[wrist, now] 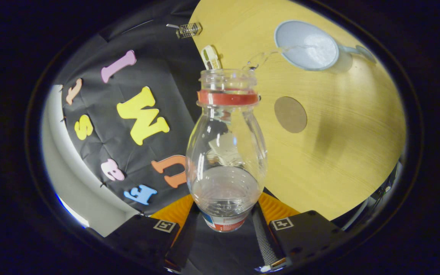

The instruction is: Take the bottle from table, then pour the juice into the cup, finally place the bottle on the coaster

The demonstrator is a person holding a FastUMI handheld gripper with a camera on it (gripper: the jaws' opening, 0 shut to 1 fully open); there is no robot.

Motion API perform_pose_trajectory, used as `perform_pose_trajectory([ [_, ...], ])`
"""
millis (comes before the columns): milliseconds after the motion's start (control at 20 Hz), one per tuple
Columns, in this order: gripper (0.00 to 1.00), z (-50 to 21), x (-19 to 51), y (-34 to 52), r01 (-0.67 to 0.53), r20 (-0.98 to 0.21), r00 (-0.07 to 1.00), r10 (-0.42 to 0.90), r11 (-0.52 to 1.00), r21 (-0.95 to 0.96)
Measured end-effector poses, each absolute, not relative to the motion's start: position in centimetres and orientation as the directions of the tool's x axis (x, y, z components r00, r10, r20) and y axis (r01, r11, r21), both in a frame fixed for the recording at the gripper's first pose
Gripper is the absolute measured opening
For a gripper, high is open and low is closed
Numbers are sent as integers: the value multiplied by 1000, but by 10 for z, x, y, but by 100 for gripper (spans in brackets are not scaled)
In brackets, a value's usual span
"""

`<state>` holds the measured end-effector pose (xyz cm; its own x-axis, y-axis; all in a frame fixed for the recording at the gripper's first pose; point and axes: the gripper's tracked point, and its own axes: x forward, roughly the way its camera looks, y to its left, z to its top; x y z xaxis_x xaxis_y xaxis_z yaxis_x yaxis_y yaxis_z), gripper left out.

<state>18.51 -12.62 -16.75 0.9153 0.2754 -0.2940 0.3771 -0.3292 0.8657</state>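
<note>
Hand-held gripper (225, 219) clamps bottle (225, 152), mouth aimed toward cup (306, 46)

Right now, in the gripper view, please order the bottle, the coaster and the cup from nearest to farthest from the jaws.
1. Bottle: held between the jaws of the gripper, tipped toward the cup.
2. Coaster: beyond the jaws, on the table, beside the bottle's neck.
3. Cup: farthest, past the coaster, catching the clear stream from the bottle's mouth.
</note>
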Motion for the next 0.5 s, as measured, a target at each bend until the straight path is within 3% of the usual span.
perform_pose_trajectory([
  [500, 76, -164, 187, -134, 375, -289, 920, 265, -381, 845],
])
